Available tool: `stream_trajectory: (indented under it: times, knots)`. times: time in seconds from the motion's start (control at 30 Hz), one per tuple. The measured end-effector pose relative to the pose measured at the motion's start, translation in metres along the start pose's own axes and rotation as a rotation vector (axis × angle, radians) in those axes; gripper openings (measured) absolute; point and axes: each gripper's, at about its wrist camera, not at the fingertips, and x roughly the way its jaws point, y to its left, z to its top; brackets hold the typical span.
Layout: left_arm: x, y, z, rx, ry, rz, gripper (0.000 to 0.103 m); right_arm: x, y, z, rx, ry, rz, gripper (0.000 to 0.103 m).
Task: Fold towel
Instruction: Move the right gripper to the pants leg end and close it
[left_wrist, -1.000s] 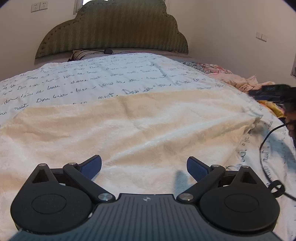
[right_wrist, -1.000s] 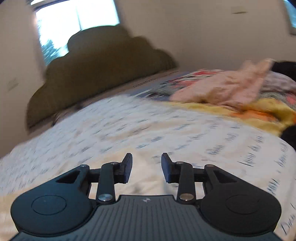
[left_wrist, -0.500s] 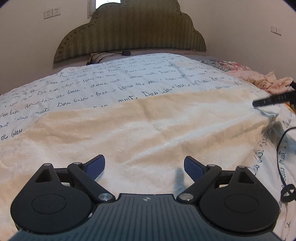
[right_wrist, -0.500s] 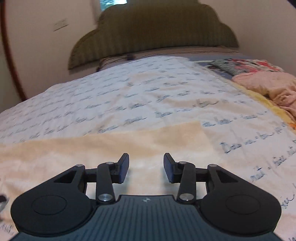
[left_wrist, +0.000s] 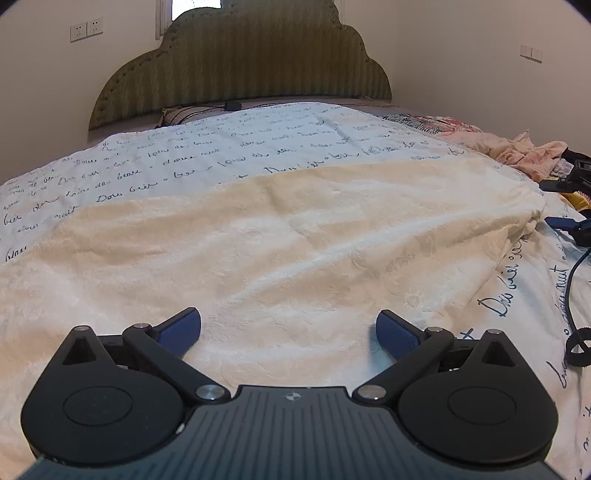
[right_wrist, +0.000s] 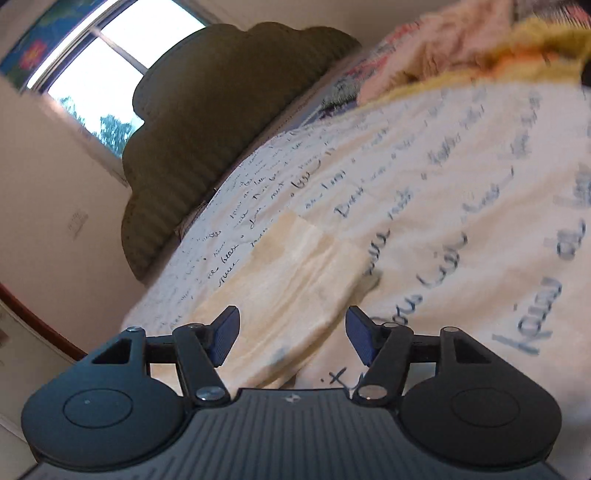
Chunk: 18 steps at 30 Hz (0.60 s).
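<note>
A cream towel (left_wrist: 280, 236) is spread flat across a bed, on top of a white bedspread (left_wrist: 229, 147) printed with lines of dark handwriting. In the left wrist view the towel fills the middle of the scene from the left edge almost to the right side of the bed, with shallow creases across it and its right end slightly bunched.

The left tongs (left_wrist: 289, 326) are held low over the near part of the towel, released, with the two blue fingers (left_wrist: 181, 330) set wide apart and nothing between them. Whether the tips touch the cloth cannot be told.

The right tongs (right_wrist: 291, 334) are seen in a tilted, blurred view. They are likewise released and empty, with a towel corner (right_wrist: 295, 273) lying just ahead of the gap. In the left wrist view the same tongs (left_wrist: 567, 206) are seen at the far right edge, just beside the towel's bunched right end, and a black cable (left_wrist: 570, 291) hangs below them.

A green padded headboard (left_wrist: 240, 62) is seen at the head of the bed. A heap of pink cloth (left_wrist: 517, 149) lies on the right side of the bed, well apart from the towel. A window (right_wrist: 96, 85) is seen beside the headboard.
</note>
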Motion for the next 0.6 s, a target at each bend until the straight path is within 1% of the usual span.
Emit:
stream_trajectory:
  times: [0.07,0.17,0.23,0.3,0.37,0.4,0.43,0.5,0.53,0.6]
  knots:
    - [0.000,0.001,0.000,0.000,-0.002,-0.001,0.103,0.009,-0.006,-0.003,0.056,0.016,0.042,0.063]
    - [0.001,0.002,0.000,-0.006,-0.002,-0.006,0.103,0.022,0.000,-0.004,0.060,0.024,0.038,0.063]
    - [0.001,0.003,-0.001,-0.008,-0.002,-0.009,0.103,0.029,0.000,-0.001,0.071,0.006,0.033,0.062]
    - [0.001,0.003,-0.001,-0.009,-0.003,-0.010,0.103,0.035,-0.004,0.003,0.096,-0.040,0.038,0.062]
    - [0.001,0.003,-0.001,-0.011,-0.003,-0.012,0.103,0.040,-0.011,0.011,0.122,-0.078,0.053,0.061]
    - [0.001,0.003,-0.001,-0.012,-0.003,-0.013,0.103,0.044,-0.012,0.014,0.126,-0.083,0.065,0.061]
    - [0.000,0.003,0.000,-0.011,-0.003,-0.013,0.103,0.049,-0.013,0.017,0.127,-0.083,0.075,0.061]
    - [-0.003,0.002,0.004,-0.008,-0.006,-0.015,0.099,0.059,-0.014,0.022,0.133,-0.075,0.081,0.055]
    - [-0.005,0.001,0.007,-0.010,-0.007,-0.026,0.098,0.063,-0.015,0.025,0.139,-0.070,0.084,0.053]
    - [-0.006,-0.001,0.018,-0.034,-0.012,-0.049,0.099,0.071,-0.014,0.031,0.137,-0.052,0.107,0.055]
